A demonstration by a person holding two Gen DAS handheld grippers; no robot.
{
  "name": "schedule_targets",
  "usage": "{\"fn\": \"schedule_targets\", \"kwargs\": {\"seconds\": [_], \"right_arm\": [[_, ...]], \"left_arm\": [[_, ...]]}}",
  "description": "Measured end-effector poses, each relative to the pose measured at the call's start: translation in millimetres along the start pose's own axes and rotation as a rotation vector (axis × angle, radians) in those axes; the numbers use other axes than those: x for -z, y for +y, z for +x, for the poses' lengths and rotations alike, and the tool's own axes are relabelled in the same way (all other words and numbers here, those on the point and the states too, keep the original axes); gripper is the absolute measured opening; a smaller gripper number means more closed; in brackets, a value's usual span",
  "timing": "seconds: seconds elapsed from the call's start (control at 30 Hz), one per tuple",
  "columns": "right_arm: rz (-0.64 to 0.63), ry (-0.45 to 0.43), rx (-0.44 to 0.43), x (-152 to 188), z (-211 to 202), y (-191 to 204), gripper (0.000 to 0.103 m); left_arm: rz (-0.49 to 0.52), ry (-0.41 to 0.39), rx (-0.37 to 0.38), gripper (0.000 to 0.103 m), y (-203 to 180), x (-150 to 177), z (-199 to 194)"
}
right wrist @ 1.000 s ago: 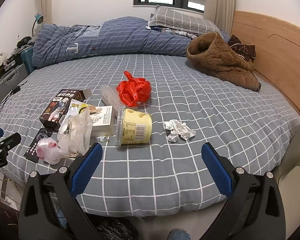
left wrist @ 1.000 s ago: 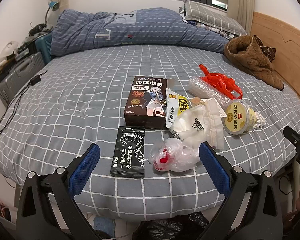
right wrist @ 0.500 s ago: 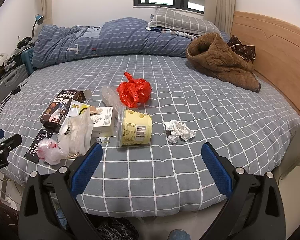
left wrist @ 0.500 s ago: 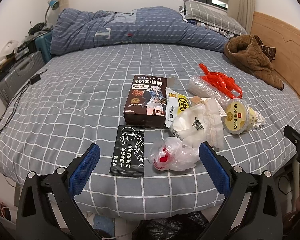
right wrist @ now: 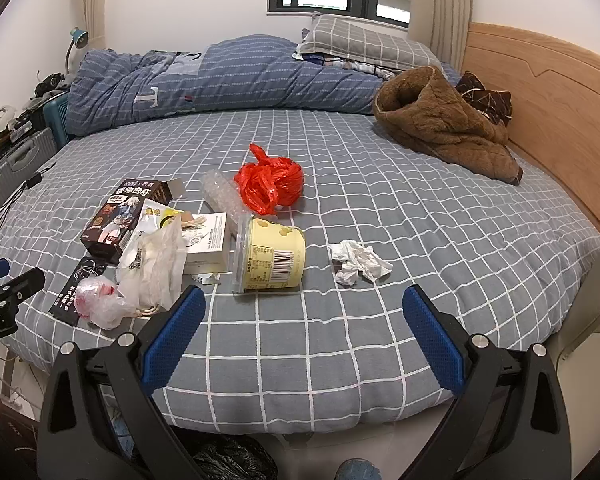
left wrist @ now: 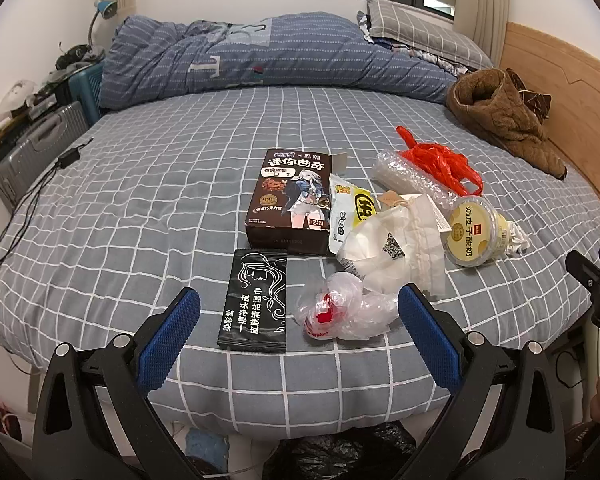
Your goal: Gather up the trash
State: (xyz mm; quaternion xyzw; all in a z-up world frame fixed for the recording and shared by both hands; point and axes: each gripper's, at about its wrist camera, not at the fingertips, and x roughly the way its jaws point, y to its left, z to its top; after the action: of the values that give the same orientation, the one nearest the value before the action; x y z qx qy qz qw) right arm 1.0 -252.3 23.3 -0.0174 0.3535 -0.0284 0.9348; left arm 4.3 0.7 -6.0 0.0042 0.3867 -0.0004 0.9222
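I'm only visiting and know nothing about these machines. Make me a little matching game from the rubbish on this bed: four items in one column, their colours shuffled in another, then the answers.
Items:
1. crumpled tissue
2. knotted plastic bag
3. tub on its side
4. flat sachet

Colours:
A. black
B. pale yellow
C. white
D. red

Pairs: 1-C, 2-D, 3-B, 4-A
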Motion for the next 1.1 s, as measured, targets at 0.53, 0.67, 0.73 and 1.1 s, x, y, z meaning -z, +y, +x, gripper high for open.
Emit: {"fn": "schedule_targets", "kwargs": {"seconds": [0.53, 0.67, 0.73, 1.1], "right_arm": [[-0.005, 0.000, -0.004, -1, 0, 1, 0.095], [-0.014, -0.002, -0.008, -11, 10, 5, 0.095], [-0.005, -0.001, -0.019, -20, 19, 8, 0.094], [-0.049, 0.066, -0.014, -30, 72, 17, 0.092]], "left_arm": [[-0.001, 0.005, 0.000, 0.097, -1, -1, -1], [-0.007, 0.020, 0.006, 0.097, -1, 1, 8], [-0.006, 0.035, 0.012, 0.097, -3, 2, 15], [0.002, 0.092, 0.038, 0.097, -15, 6, 52]]}}
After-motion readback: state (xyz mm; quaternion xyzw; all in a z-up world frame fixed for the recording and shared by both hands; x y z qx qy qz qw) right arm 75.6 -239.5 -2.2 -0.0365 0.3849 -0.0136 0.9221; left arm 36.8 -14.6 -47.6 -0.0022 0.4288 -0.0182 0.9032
